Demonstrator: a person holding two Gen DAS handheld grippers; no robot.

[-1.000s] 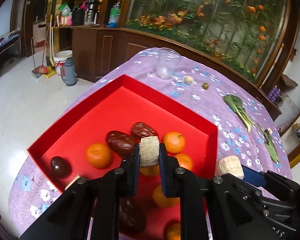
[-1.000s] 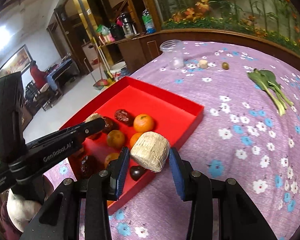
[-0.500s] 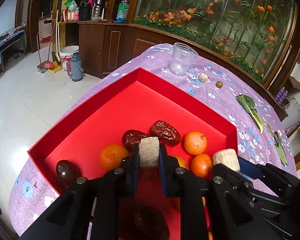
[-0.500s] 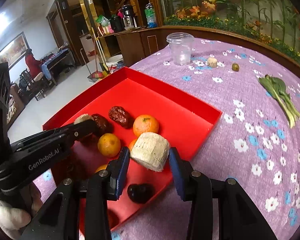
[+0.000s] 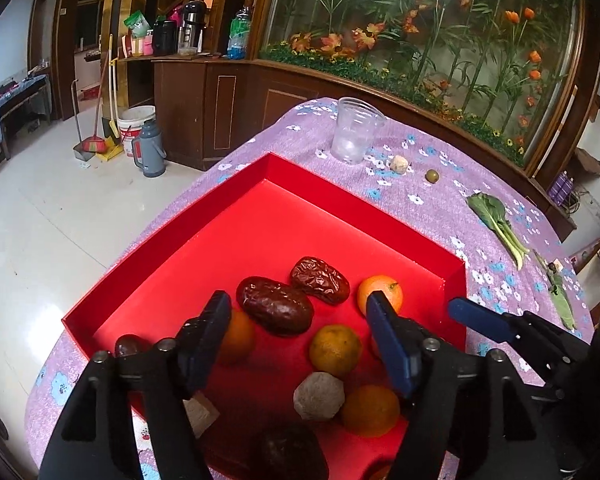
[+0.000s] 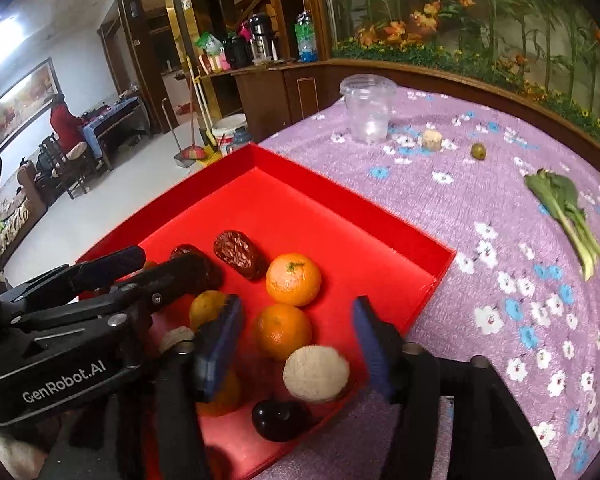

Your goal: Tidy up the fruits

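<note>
My left gripper (image 5: pixel 298 322) hangs over the near part of the red tray (image 5: pixel 360 200); its jaws are opening and nothing is between them. A beige woven piece (image 5: pixel 319 397) lies in the tray just below, among oranges (image 5: pixel 335 350) and two wrinkled dates (image 5: pixel 275 311). My right gripper (image 6: pixel 296 340) is over the tray's near right corner, its jaws also opening. A second beige piece (image 6: pixel 316 374), blurred, sits free below its pads beside an orange (image 6: pixel 282 332) and a dark round fruit (image 6: pixel 280 420).
On the purple flowered cloth (image 6: pixel 500 280) beyond the tray stand a clear plastic cup (image 5: pixel 354 132), a small beige piece (image 5: pixel 399 165), a green olive (image 5: pixel 432 176) and leafy greens (image 5: pixel 496 220). A person in red (image 6: pixel 66 128) sits far off at the left.
Both grippers have gone from shut on a beige piece to open, and each piece has dropped into the tray. The right gripper came in over the tray's corner.
</note>
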